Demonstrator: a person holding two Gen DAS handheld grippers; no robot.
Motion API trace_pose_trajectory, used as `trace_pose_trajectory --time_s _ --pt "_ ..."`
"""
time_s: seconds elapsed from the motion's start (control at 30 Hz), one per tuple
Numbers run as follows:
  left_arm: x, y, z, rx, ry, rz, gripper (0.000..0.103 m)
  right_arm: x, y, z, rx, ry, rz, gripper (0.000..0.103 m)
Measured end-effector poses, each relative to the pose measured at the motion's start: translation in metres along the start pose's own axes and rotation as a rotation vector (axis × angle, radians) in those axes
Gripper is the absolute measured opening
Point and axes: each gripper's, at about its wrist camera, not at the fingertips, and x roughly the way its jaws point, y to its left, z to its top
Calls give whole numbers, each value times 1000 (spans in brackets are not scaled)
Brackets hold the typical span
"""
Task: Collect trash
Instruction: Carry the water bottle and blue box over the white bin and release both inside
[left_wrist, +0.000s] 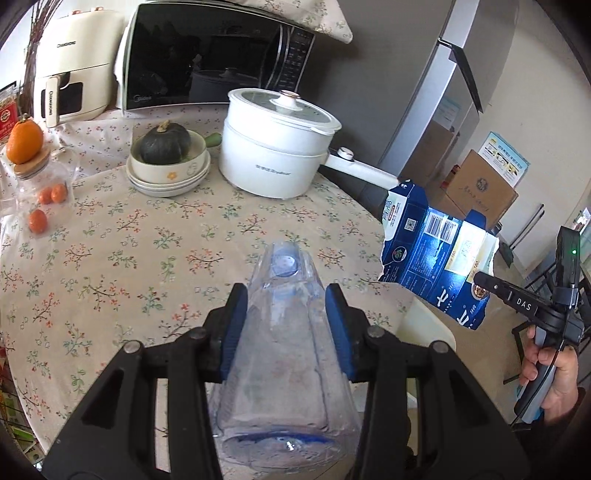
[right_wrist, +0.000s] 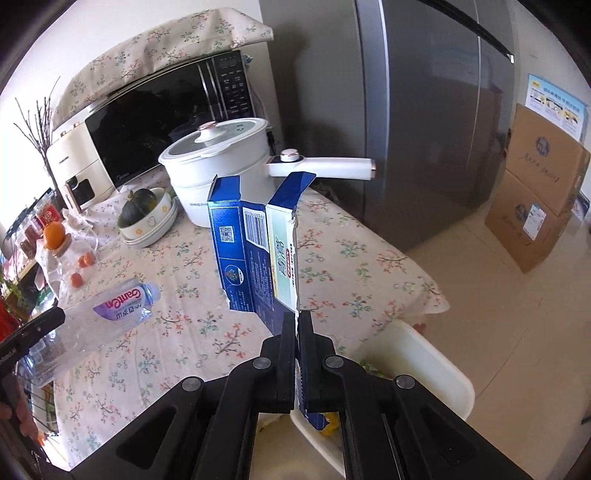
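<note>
Left wrist view first: the left gripper (left_wrist: 286, 325) is clamped on a clear plastic bottle (left_wrist: 286, 354), its blue pads pressing both sides of the body, the neck pointing away over the flowered tablecloth (left_wrist: 122, 258). Ahead of it stand a white electric pot (left_wrist: 275, 147), a bowl with a dark squash (left_wrist: 166, 142) and a black microwave (left_wrist: 210, 55) behind them. Off to its right, past the table edge, the right gripper (left_wrist: 480, 278) pinches a torn blue carton (left_wrist: 439, 254), with a hand (left_wrist: 550, 376) on the grip below.

Right wrist view: the right gripper (right_wrist: 296, 325) has its jaws together on the lower edge of the blue carton (right_wrist: 255, 251), which stands upright just ahead of the fingers. Below and right of it sits a white bin (right_wrist: 439, 365) beside the table. Far left, the bottle (right_wrist: 110, 314) lies in the left gripper (right_wrist: 40, 325), label showing. Beyond the carton are the white pot (right_wrist: 221, 162) and a grey fridge (right_wrist: 424, 110)
</note>
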Motion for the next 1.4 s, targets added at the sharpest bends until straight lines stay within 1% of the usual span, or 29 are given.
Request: trace_pose_trajectory --time_s 0.13,0.2,0.4,0.57,0.7,0.87,1.0,1.07,1.13,1.2,1.23,1.3,1.37,1.4 --pt "12 -33 -4 48 18 -45 45 -12 -40 -10 46 9 -51 2" --pt "19 -48 -6 69 33 -69 45 -17 -60 -17 61 24 -92 2" --pt "36 -88 -16 114 78 -140 45 -30 -106 -39 87 53 -174 2" --pt "54 -125 -31 162 123 -201 45 -31 -129 -59 85 98 -204 2" --pt "72 -156 -47 216 171 -232 45 -32 -138 -71 81 124 -215 2" --pt "97 -187 -67 279 215 -247 45 -29 -146 -80 79 147 -225 2" --pt "117 -200 -78 311 240 -245 45 -24 -153 -86 80 172 -237 2" --pt "125 -203 -81 334 229 -235 46 -22 -157 -88 82 180 -242 2" --pt "132 -205 -82 363 213 -242 46 -21 -160 -90 84 187 -246 2" --pt "139 -206 -82 377 213 -237 47 -21 -161 -91 85 194 -251 2" --pt "141 -206 -81 376 211 -234 48 -20 -162 -92 85 197 -252 2" --pt "140 -204 -81 373 205 -232 58 -20 -163 -92 86 199 -253 2" --pt "138 -202 -78 377 190 -219 63 -19 -163 -92 84 201 -253 2" --pt "136 -200 -76 378 185 -211 63 -18 -162 -91 83 203 -252 2"
